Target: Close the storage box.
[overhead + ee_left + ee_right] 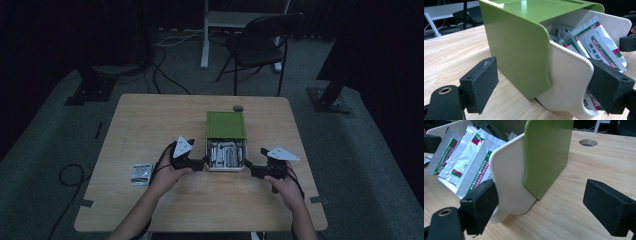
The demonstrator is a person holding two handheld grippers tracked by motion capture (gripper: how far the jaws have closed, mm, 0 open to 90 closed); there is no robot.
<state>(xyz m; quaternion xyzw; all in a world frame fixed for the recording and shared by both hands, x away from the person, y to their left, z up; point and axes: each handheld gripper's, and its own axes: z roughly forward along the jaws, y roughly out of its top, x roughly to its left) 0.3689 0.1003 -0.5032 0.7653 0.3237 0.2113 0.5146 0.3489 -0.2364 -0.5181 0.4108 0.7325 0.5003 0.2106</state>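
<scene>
A lone foil sachet [141,173] lies on the desk [150,120] far to my left, well apart from everything else. My left tongs [201,163] stand wide open at the left front corner of the cream drawer [225,167], one pad against the drawer's front, the other out over bare desk, gripping nothing. The drawer is pulled partway out of its green box [226,123] in the middle of the desk, packed with upright white sachets [225,153] printed in green and red. My right tongs [248,169] mirror this at the right front corner, wide too, empty.
</scene>
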